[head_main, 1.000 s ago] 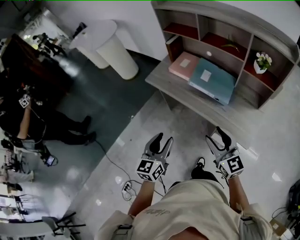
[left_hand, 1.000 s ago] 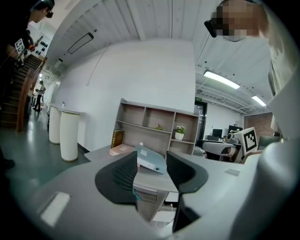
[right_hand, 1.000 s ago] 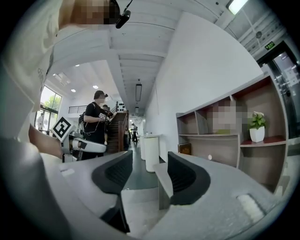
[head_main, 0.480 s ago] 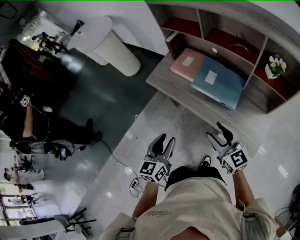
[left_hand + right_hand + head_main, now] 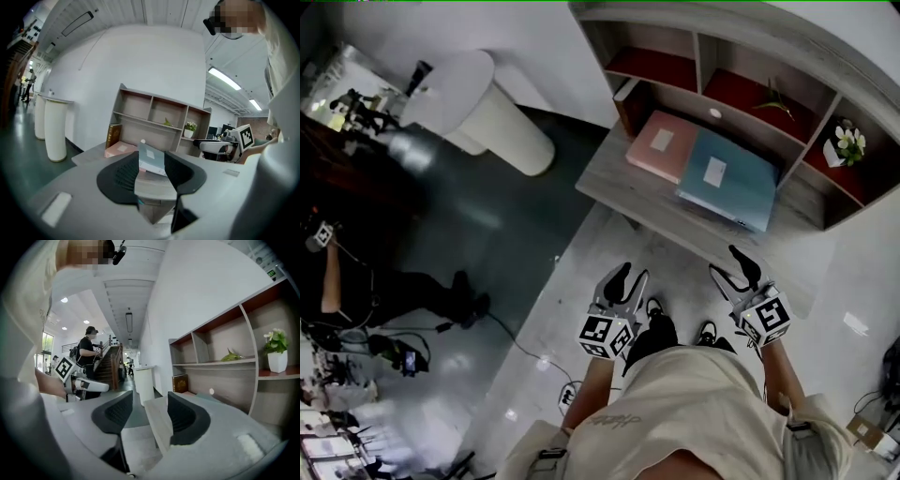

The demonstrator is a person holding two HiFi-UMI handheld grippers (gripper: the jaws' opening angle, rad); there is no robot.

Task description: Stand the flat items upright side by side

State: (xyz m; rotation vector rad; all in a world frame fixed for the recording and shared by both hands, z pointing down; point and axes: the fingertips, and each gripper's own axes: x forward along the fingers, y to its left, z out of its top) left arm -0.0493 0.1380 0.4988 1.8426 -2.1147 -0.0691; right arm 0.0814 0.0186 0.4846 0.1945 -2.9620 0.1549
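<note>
Two flat folders lie side by side on the grey desk [image 5: 614,183]: a pink folder [image 5: 661,145] and a teal folder [image 5: 727,178]. In the left gripper view the teal folder [image 5: 152,159] shows between the jaws but far off, with the pink folder [image 5: 119,150] to its left. My left gripper [image 5: 623,278] hangs short of the desk's front edge; its jaws have just been closing a little, still apart, with nothing between them. My right gripper [image 5: 741,265] is open and empty, level with the desk's front edge [image 5: 157,420].
A shelf unit [image 5: 703,56] stands on the desk's back. It holds a brown book [image 5: 628,101] upright at the left and a small potted plant [image 5: 847,145] at the right. A white pedestal [image 5: 483,108] stands left of the desk. A person [image 5: 328,281] crouches far left.
Both grippers have moved forward toward the desk, which now sits nearer in the head view. The left jaws have narrowed slightly. The folders have not moved.
</note>
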